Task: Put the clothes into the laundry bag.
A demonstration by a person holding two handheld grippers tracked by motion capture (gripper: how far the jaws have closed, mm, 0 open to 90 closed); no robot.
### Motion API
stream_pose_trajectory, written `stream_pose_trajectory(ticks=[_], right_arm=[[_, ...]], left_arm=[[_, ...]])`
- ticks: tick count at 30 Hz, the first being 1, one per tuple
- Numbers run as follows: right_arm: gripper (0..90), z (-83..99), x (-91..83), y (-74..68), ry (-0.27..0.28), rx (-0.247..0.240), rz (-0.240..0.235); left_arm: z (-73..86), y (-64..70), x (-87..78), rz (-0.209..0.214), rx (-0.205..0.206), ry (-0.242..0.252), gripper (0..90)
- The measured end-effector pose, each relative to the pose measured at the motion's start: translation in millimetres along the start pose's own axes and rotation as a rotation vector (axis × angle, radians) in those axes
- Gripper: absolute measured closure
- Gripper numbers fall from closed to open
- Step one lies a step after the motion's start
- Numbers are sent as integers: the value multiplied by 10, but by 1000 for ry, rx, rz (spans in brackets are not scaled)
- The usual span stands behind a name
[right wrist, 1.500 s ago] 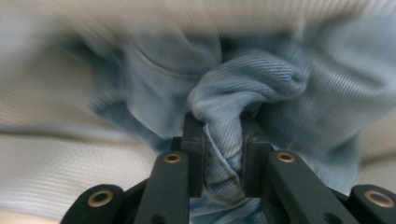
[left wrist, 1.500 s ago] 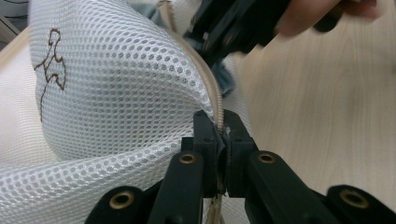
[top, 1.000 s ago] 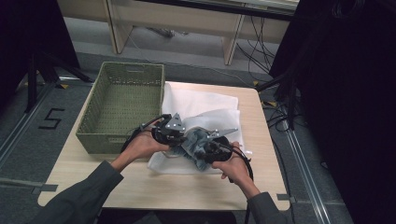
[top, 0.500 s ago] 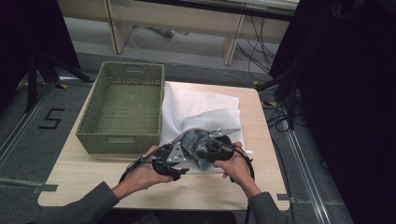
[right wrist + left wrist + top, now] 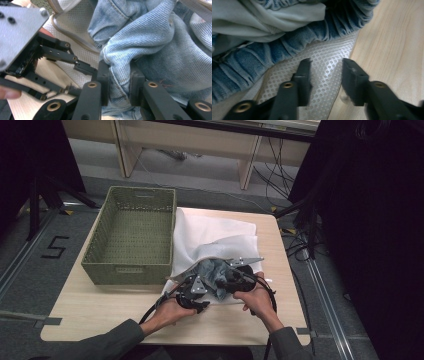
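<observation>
The right gripper point(image 5: 116, 82) pinches a fold of the crumpled blue denim garment point(image 5: 150, 42). The left gripper point(image 5: 325, 75), jaws parted and empty, straddles the white mesh laundry bag point(image 5: 329, 57) directly below that denim.

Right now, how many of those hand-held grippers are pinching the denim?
1. The right hand-held gripper is shut on a fold of the denim garment. The left hand-held gripper is open over the white mesh laundry bag, beside the denim, holding nothing.
</observation>
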State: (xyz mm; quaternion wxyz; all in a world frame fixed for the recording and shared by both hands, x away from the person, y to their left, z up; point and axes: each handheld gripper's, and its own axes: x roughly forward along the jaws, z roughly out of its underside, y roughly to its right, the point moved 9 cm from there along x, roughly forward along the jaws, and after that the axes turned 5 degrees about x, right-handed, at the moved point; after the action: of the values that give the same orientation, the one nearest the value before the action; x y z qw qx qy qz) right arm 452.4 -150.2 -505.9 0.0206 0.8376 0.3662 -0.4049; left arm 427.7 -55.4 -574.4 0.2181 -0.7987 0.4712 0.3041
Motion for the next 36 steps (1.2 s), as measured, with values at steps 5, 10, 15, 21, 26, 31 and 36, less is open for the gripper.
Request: stream_pose_trajectory(ticks=[5,10,15,21,26,31,36], right_arm=[[769,36,2,-30,-33,-1,0],[770,59,205,-57,-29,43,33],[782,-94,535,45,-2,46,108],[787,-409,699,475,53,41,251],[774,-505,748,679,92,109,259],[607,-424,581,448,5,164,157],[562,-470,75,313,52,69,110]], left_arm=[[17,11,-22,11,26,-8,836],[35,94,-54,27,55,-16,854],[58,112,-75,37,50,-13,864],[70,119,-90,39,58,-27,864],[61,114,-90,53,52,-30,860],[85,93,-117,64,95,-68,843],[86,112,-119,76,91,-73,829]])
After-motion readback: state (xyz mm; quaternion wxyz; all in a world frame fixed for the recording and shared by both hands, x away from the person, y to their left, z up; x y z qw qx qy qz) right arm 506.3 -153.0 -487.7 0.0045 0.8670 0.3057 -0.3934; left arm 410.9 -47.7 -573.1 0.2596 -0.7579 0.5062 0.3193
